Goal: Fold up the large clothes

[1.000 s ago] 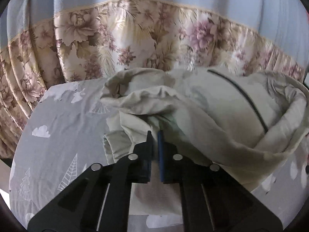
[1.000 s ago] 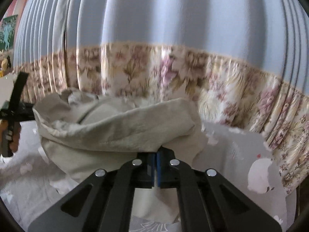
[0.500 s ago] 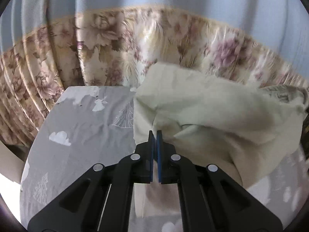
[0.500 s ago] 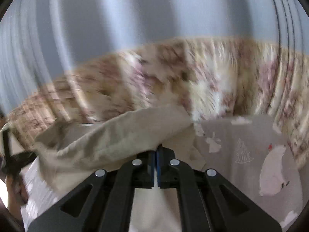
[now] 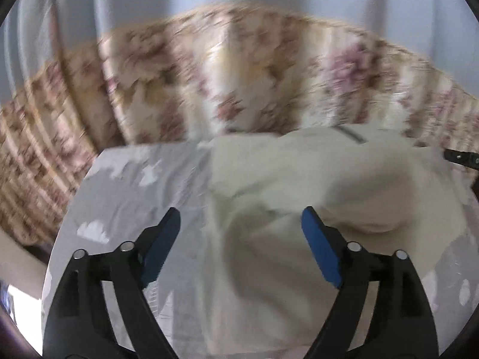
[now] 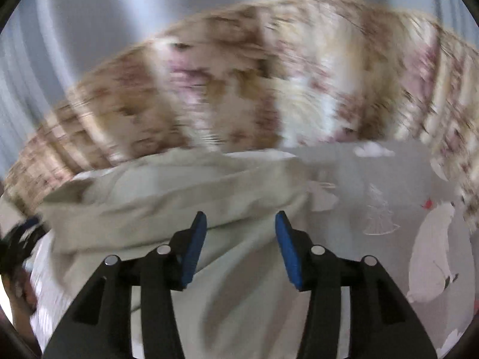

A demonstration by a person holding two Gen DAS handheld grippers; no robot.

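Both the left gripper [image 5: 241, 221] and right gripper [image 6: 241, 227] have just opened, wide and half-wide, releasing the beige garment [image 5: 299, 185] after a fold; next, regrasp an edge.

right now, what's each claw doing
left claw: just opened, off the beige garment
right claw: just opened, holding nothing

The left gripper [image 5: 241, 229] is pointing downward, its jaws having just been opening wide, nothing pressed between its blue fingers [image 5: 321, 249]. The right gripper [image 6: 241, 239] is also tilting down, jaws partly parted after opening, gripping nothing.
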